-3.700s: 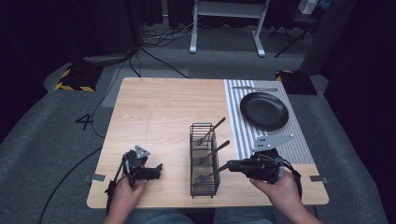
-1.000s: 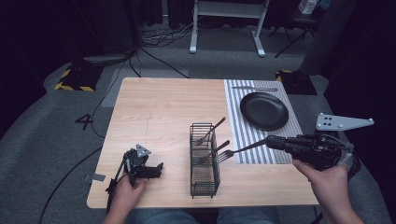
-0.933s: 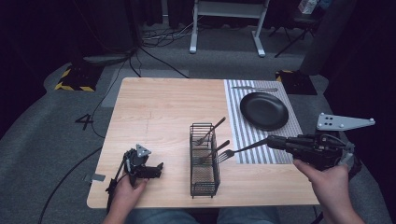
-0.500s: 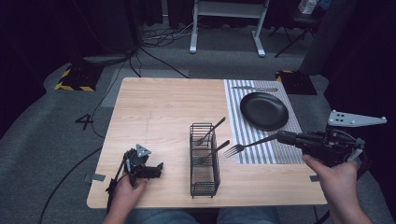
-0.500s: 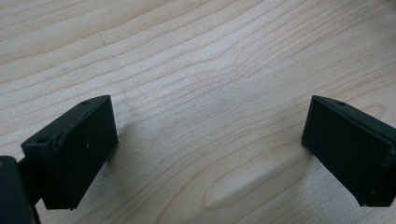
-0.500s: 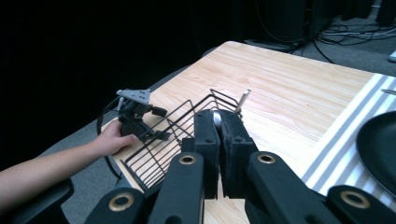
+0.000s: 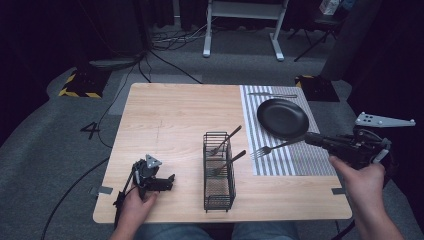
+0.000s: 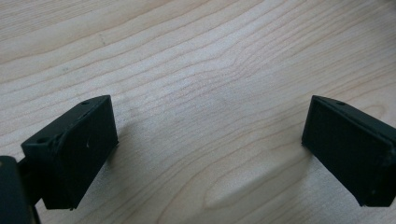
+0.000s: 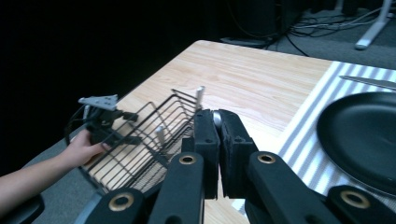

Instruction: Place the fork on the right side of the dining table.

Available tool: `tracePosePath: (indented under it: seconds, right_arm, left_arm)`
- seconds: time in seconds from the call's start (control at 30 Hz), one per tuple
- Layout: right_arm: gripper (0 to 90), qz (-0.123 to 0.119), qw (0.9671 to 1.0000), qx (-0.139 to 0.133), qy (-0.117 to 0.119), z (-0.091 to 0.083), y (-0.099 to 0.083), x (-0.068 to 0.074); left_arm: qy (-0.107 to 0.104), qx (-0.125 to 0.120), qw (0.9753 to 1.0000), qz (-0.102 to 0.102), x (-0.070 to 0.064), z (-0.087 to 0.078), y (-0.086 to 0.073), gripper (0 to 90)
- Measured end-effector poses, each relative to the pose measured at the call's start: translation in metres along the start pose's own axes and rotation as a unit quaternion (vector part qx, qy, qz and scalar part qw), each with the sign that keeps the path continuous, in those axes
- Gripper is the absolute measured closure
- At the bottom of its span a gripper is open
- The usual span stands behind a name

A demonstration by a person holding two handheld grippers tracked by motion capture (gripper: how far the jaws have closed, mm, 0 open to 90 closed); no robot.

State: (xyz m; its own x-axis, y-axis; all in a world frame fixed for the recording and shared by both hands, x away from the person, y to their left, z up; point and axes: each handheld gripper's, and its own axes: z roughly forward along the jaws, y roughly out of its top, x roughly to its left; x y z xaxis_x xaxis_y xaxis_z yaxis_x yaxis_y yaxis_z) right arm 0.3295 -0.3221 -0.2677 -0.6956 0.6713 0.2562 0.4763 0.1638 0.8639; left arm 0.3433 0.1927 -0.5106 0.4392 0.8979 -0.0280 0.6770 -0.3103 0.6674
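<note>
My right gripper (image 7: 311, 140) is shut on the handle of a silver fork (image 7: 274, 147), held level above the striped mat (image 7: 300, 162), tines pointing left toward the black wire basket (image 7: 218, 195). In the right gripper view the jaws (image 9: 218, 123) are pressed together with a sliver of the fork (image 9: 216, 116) between them. Two more utensils (image 7: 223, 141) lean in the basket. My left gripper (image 7: 162, 182) rests on the table's front left, open, with bare wood between its fingers (image 8: 74, 149).
A black plate (image 7: 282, 117) lies on the mat's far half, with a knife (image 7: 272, 95) beyond it. The wooden table (image 7: 170, 120) has free room left of the basket. The right gripper view shows the basket (image 9: 140, 140), the plate (image 9: 364, 135) and the other hand's gripper (image 9: 105, 119).
My right gripper, earlier at the basket, has drawn a fork out and carried it right, over the striped mat. The left gripper has stayed put.
</note>
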Motion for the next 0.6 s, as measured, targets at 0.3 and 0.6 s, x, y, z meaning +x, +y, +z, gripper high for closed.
tracePosePath:
  seconds: [0.3, 0.6]
  right_arm:
    - [87.3, 0.013, 0.9995, -0.002, -0.029, 0.001, 0.000, -0.025]
    - [87.3, 0.020, 0.9984, -0.009, -0.053, 0.002, 0.008, -0.043]
  left_arm:
    - [0.000, 0.000, 1.0000, 0.000, 0.000, 0.000, 0.000, 3.5]
    - [0.000, 0.000, 1.0000, 0.000, 0.000, 0.000, 0.000, 3.5]
